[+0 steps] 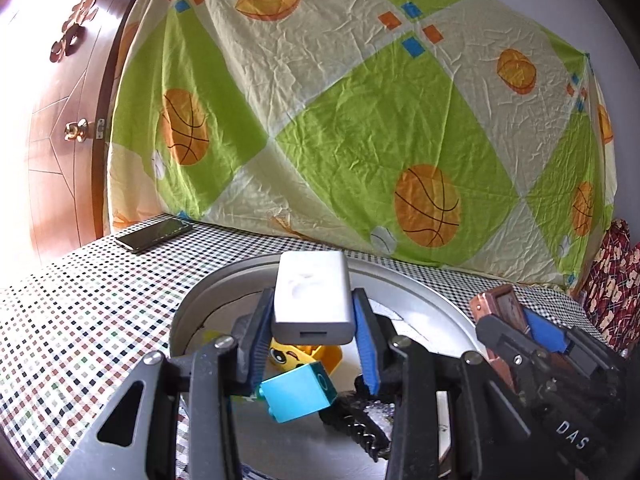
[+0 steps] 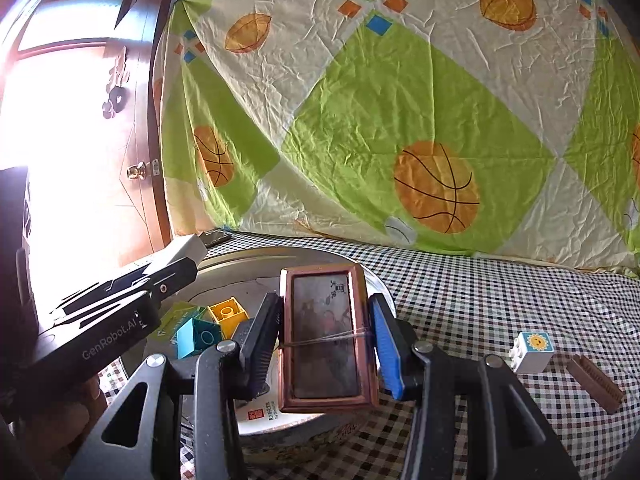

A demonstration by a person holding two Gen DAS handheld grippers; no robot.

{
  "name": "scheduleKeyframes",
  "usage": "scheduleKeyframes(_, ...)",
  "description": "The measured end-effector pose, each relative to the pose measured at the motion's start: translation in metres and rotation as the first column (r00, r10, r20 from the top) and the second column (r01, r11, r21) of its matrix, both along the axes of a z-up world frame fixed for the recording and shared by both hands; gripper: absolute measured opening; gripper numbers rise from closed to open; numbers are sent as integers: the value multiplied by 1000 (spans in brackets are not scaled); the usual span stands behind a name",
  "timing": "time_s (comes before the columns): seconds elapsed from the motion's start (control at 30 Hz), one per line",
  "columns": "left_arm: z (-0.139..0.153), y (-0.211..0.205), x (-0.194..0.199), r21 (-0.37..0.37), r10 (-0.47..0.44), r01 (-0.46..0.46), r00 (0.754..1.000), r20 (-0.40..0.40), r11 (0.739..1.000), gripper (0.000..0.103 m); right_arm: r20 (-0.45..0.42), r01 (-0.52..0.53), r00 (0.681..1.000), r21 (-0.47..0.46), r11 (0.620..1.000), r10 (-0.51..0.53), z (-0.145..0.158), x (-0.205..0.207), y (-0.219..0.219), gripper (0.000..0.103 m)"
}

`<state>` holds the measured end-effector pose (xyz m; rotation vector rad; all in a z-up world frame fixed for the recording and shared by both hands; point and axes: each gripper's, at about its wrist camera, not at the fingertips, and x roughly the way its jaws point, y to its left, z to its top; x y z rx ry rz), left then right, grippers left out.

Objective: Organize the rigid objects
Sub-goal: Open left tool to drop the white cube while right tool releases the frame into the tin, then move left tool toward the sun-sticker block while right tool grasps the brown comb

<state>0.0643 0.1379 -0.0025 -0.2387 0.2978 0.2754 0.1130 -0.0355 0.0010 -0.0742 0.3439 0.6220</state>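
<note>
Grippers both loaded, both over the round metal tray (image 1: 432, 296). Left gripper (image 1: 314, 312) is clamped on a white charger (image 1: 312, 296) — a smooth, matte plastic block with rounded corners; its long axis runs away from the camera, and the grey end with the slot faces back toward it. Right gripper (image 2: 326, 332) is clamped on a copper-coloured box (image 2: 326, 332), rectangular with a raised frame around a dull picture panel and a thin band across its width; its long axis also points away from the camera, the far end tilted up.

Tray has a broad, flat brushed rim and holds plastic blocks: a glossy cyan block (image 1: 298, 392), a yellow block (image 2: 228, 314) with a stud on top, and a black ribbed item (image 1: 360, 420) that I cannot identify.

Table is covered by a checked cloth (image 2: 480, 300). On it, right of the tray, lie a white block (image 2: 532, 352) with a sun face and, just beside it, a brown ridged bar (image 2: 596, 384). A dark phone (image 1: 154, 234) lies flat at the far left.
</note>
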Motion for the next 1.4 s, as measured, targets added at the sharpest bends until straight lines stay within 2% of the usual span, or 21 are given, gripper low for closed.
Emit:
scheduleKeyframes(0.33,-10,15,25,11,-12,14,990,-143,1000,37,-116,-25,993,-55,998,19,-7,27,28,48)
scheduleKeyframes(0.6,-14,19,35,28,-5,11,982,-187,1000,37,-181,-26,983,-111,993,5,-23,45,45,48)
scheduleKeyframes(0.63,-14,19,36,31,-4,10,982,-189,999,37,-172,-13,985,-111,994,-6,-22,45,44,52)
scheduleKeyframes(0.67,-12,19,34,42,4,3,983,-185,999,38,-170,-10,985,-106,994,-8,-22,46,43,59)
scheduleKeyframes(0.73,-9,18,32,61,30,-20,984,-174,998,53,-169,-7,986,-83,996,-7,-19,45,37,67)
scheduleKeyframes(0.83,-7,15,28,58,23,-13,986,-164,998,58,-165,2,986,-66,998,-13,-15,42,29,68)
scheduleKeyframes(0.87,-6,12,27,58,19,-10,987,-160,998,63,-157,8,987,-59,998,-18,-13,39,25,68)
scheduleKeyframes(0.93,-4,5,24,66,22,-13,989,-144,998,78,-144,20,989,-49,999,-27,-9,36,14,68)
scheduleKeyframes(1.1,5,-25,21,84,-28,38,993,-111,996,81,-96,93,991,-44,995,-96,-1,32,-33,68)
scheduleKeyframes(1.2,10,-50,23,98,-67,76,993,-99,992,96,-88,155,983,-67,986,-161,-1,39,-67,68)
scheduleKeyframes(1.3,14,-78,30,112,-121,132,988,-100,985,98,-92,244,963,-102,964,-254,-6,54,-105,68)
scheduleKeyframes(1.4,14,-107,45,106,-194,209,972,-129,972,98,-140,316,933,-120,941,-331,-14,74,-145,68)
